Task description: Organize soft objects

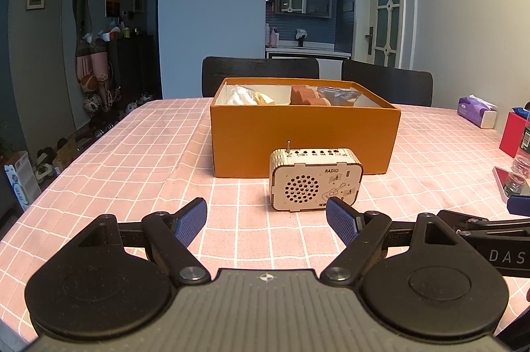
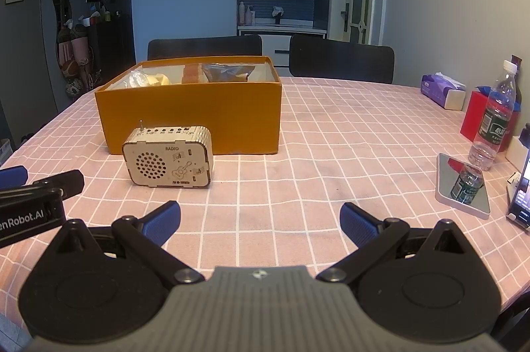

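Apparently most of the sorting is already sitting done: the orange rectangular cardboard box (image 1: 304, 140), w/ white dividers inside, is resting toward the far edge of the pink checked tablecloth (image 1: 139, 153) and is holding soft things in separate compartments, i.e. a crumpled white and pale-yellow bundle (image 1: 243, 96) at the left end, orange-brown sponge-like blocks (image 1: 306, 95) in the middle, and a dark blue-grey crinkly bag (image 2: 227, 72) at the right end. No loose soft item is showing on the tabletop, so little seems left, though parts of the surface are lying out of view. A small laser-cut wooden radio w/ speaker holes and a guitar drawing (image 1: 314, 179) is standing just in front of the box's near wall; it's hard, so prob. not part of the job. The left gripper (image 1: 266, 224) is hovering near the front edge w/ blue-padded fingers (image 1: 192, 221) spread wide, holding and touching nothing. The right gripper (image 2: 260, 224) is doing likewise, jaws splayed even wider over bare cloth, well apart from the clear plastic water bottle (image 2: 495, 120) standing near the right edge.
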`<state>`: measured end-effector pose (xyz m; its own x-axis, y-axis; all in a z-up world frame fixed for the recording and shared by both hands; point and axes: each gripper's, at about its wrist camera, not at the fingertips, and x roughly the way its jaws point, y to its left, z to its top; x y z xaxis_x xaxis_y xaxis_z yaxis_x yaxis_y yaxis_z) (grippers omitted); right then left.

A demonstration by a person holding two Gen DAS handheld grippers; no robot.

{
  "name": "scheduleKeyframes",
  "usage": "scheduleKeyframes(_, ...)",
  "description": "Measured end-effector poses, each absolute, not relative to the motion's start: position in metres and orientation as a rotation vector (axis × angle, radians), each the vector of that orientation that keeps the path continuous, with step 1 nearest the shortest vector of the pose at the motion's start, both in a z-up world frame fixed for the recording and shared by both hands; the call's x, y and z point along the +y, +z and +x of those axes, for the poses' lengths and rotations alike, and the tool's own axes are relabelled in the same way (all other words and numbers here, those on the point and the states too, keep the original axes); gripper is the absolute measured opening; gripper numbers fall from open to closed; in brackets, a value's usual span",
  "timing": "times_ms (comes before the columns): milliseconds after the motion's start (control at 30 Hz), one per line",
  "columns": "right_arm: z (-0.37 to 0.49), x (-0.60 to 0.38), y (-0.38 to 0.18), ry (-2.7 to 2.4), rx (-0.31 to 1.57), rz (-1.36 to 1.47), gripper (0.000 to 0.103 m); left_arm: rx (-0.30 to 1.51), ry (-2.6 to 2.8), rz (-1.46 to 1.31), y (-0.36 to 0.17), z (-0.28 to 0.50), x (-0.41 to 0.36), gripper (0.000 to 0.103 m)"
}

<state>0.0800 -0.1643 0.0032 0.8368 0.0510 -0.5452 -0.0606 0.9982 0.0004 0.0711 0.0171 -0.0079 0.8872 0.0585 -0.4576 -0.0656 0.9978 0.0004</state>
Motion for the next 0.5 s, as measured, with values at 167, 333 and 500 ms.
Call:
scheduleKeyframes(167,0.0811,-0.1646,0.0024,0.057,0.585,-0.014,0.100,0.477,0.065,-0.016,-0.0079,0.0712,0.0171,0.096)
scheduleKeyframes(333,0.0813,-0.1642,0.0015,0.057,0.588,-0.017,0.100,0.482,0.062,-0.027,-0.0080,0.0711,0.0181,0.096)
scheduleKeyframes(500,0.0813,-0.1641,0.0012,0.058,0.589,-0.018,0.100,0.482,0.064,-0.027,-0.0085,0.0714,0.0181,0.096)
